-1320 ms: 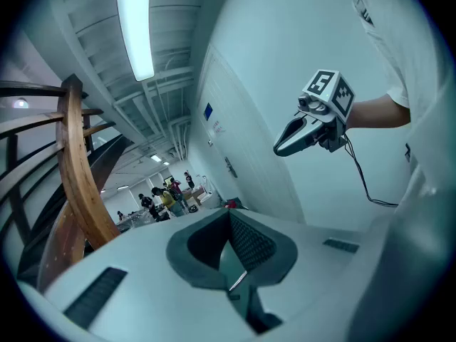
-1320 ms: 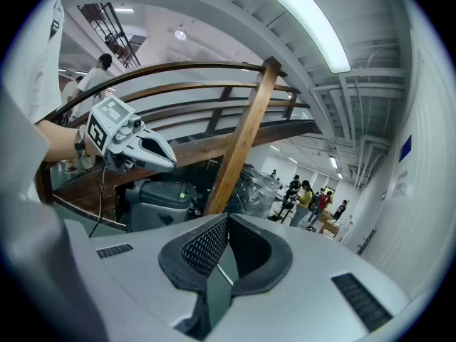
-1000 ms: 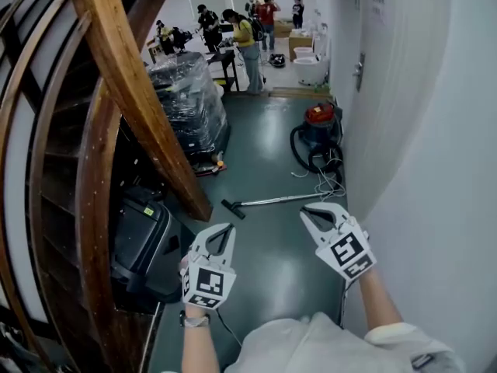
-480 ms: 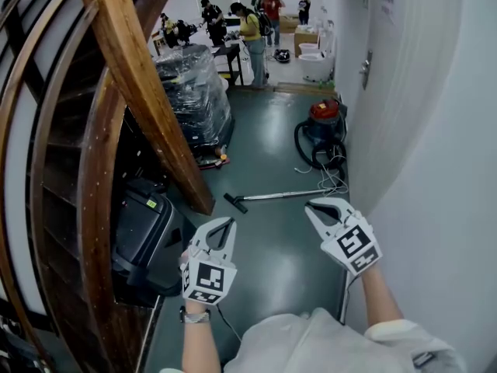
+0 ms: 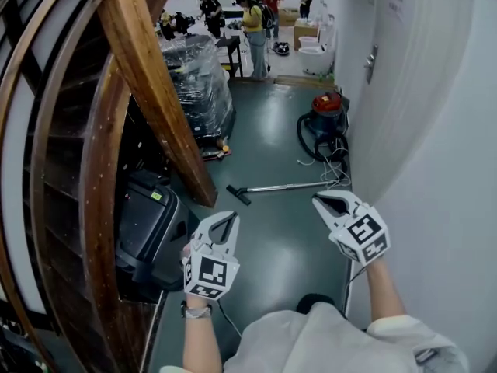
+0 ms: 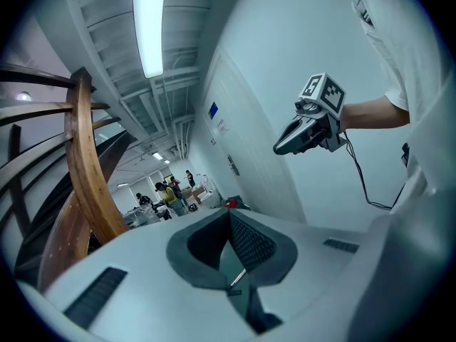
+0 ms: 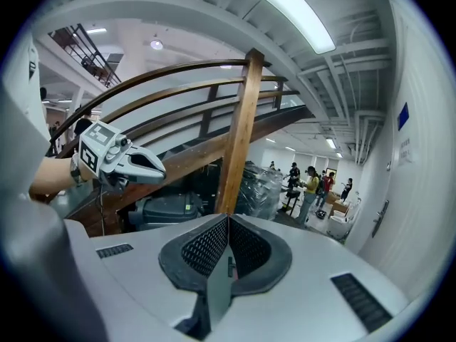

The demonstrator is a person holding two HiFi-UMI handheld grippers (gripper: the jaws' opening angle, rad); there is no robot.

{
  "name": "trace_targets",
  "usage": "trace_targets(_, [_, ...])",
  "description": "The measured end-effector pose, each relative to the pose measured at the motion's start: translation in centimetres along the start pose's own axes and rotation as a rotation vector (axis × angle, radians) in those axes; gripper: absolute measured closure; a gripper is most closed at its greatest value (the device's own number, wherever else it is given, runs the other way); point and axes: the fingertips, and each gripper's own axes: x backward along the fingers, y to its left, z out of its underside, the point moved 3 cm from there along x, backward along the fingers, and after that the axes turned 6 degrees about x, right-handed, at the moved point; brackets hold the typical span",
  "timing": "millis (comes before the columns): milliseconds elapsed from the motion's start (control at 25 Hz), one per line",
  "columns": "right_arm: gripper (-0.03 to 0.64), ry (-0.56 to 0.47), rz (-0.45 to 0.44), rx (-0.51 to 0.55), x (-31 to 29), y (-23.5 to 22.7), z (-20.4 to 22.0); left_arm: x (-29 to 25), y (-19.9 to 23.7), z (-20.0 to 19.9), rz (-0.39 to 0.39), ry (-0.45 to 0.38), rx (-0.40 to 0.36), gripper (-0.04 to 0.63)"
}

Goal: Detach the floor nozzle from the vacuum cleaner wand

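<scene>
While both tongs hung over the dark green floor (image 5: pixel 268 259), neither one had hold of anything. The left tongs (image 5: pixel 233 217) were shut tight and empty, same story for the right tongs (image 5: pixel 317 200) (pads pressed together, nothing between them). The wand (image 5: pixel 287 186) lay flat on the floor ahead of them, well apart, with the nozzle (image 5: pixel 238 195) on its end near the foot of the wooden stair beam (image 5: pixel 155 92). The red vacuum cleaner (image 5: pixel 327 106) sat farther back by the wall (image 5: pixel 435 130), its hose (image 5: pixel 305 140) looped beside it.
</scene>
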Motion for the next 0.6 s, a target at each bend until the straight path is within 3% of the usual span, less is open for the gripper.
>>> trace_targets(160, [0.588, -0.018, 0.051, -0.024, -0.9, 0.0, -0.9, 0.1, 1.9, 0.5, 0.005, -0.005, -0.014, 0.597])
trace_targets(320, [0.588, -0.031, 0.078, 0.020, -1.8, -0.4, -1.7, -0.5, 3.6, 0.8, 0.012, -0.020, -0.009, 0.597])
trace_targets(600, [0.588, -0.064, 0.062, 0.018, -5.6, -4.4, -0.9, -5.2, 7.4, 1.8, -0.043, -0.043, 0.058, 0.597])
